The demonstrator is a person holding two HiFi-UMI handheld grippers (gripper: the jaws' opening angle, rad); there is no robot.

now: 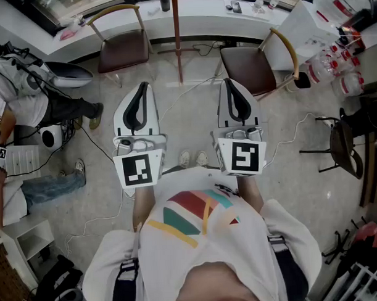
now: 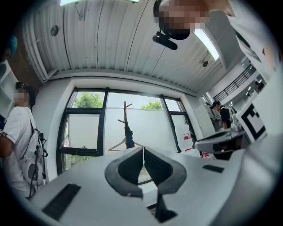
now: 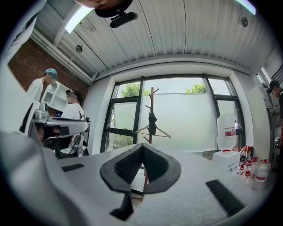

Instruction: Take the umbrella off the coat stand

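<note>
The wooden coat stand (image 3: 151,99) rises in front of the window, some way ahead of both grippers. A dark folded umbrella (image 3: 152,123) hangs on its pole, with a pale clothes hanger (image 3: 162,131) just beside it. The left gripper view shows the same stand (image 2: 125,115) and umbrella (image 2: 128,137). From the head view only the stand's reddish pole (image 1: 177,36) is visible. My left gripper (image 1: 143,86) and right gripper (image 1: 228,82) are held side by side at chest height, pointing at the stand. Both have their jaws closed tip to tip with nothing between them.
Two chairs with brown seats flank the pole, one left (image 1: 123,47), one right (image 1: 250,64). A white sill (image 1: 202,17) runs behind them. A person sits at far left (image 1: 26,91). Bottles (image 1: 343,67) and a black stool (image 1: 342,141) stand at right. Cables cross the floor (image 1: 287,140).
</note>
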